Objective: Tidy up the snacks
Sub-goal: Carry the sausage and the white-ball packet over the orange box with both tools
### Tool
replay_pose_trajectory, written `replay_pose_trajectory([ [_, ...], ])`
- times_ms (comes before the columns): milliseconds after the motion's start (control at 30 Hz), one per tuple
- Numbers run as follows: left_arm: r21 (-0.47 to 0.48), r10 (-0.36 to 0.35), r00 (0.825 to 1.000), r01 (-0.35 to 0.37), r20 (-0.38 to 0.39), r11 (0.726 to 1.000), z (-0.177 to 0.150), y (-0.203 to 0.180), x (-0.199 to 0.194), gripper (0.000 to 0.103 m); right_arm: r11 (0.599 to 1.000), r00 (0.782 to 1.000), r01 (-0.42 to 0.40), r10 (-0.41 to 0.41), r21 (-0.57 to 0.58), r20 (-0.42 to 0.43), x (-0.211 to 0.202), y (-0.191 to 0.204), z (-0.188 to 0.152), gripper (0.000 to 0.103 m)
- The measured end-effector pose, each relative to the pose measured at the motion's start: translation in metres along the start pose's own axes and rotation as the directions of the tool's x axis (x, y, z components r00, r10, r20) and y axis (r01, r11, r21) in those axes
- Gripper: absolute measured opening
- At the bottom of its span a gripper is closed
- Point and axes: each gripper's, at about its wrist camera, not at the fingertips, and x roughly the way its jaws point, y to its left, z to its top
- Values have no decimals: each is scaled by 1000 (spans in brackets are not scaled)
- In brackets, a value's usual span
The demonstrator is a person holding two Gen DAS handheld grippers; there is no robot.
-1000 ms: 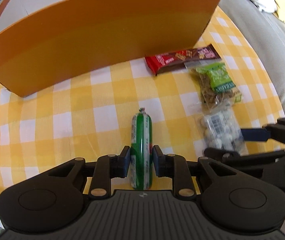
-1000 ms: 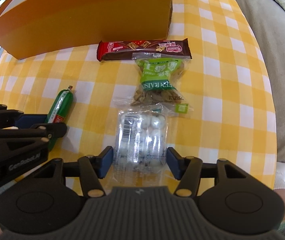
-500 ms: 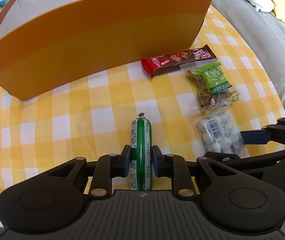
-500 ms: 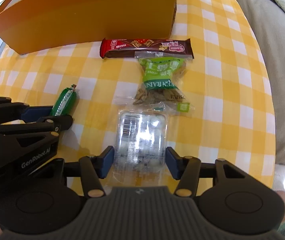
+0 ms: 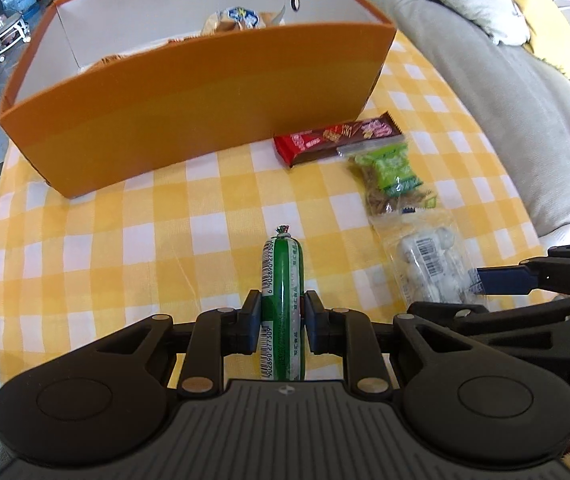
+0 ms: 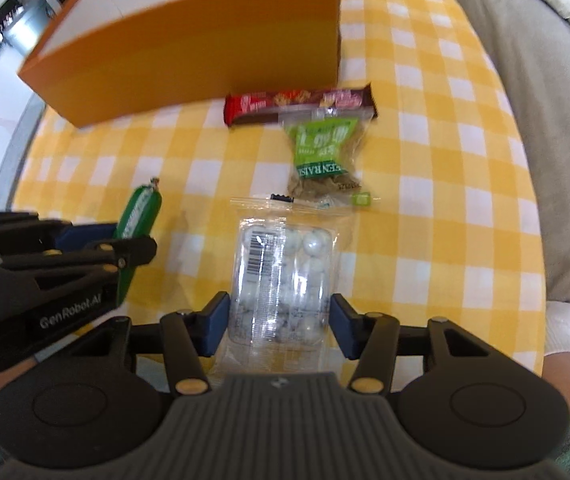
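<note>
Gripping the green sausage point(image 5: 283, 300), left claw point(image 5: 282, 322); right claw point(image 6: 280, 326) clamping candy bag point(image 6: 283, 276), orange box point(image 5: 189, 96) beyond.

a table under a yellow checked cloth point(image 5: 133, 240). on it stand an orange box point(image 5: 189, 108), a chocolate bar point(image 5: 337, 138) and a raisin pack point(image 5: 393, 176).

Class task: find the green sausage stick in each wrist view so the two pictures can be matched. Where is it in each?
Left wrist view: the green sausage stick is bottom centre, clamped between the left gripper fingers, pointing away from the camera.
Right wrist view: the stick is at middle left, poking out of the left gripper.
Shared landmark: the orange box, behind the stick in both.
</note>
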Motion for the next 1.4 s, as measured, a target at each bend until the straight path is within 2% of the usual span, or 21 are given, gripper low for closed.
replay_pose_trajectory([
  [367,-36,-18,996,21,85,999,10,7,-34,24,1000,991,-23,23,1,130,-41,1,6,52],
  [567,-44,-11,992,17,128,999,20,13,-48,24,1000,981,-8,8,-2,194,-58,1,15,52],
  [733,-42,-8,985,15,171,999,34,16,-62,24,1000,971,-30,27,9,236,-73,-1,26,51],
  [967,-27,-14,971,21,238,999,66,19,-82,24,998,950,-63,60,0,306,-95,0,55,51],
  [1200,-25,-3,954,11,299,1000,102,26,-90,24,990,917,-135,142,-45,372,-104,7,92,51],
  [1300,-34,6,951,4,310,999,117,31,-88,24,990,907,-129,141,-58,396,-100,9,107,51],
  [1400,-45,21,952,-8,306,999,129,38,-82,24,992,908,-110,123,-57,400,-91,12,120,51],
])
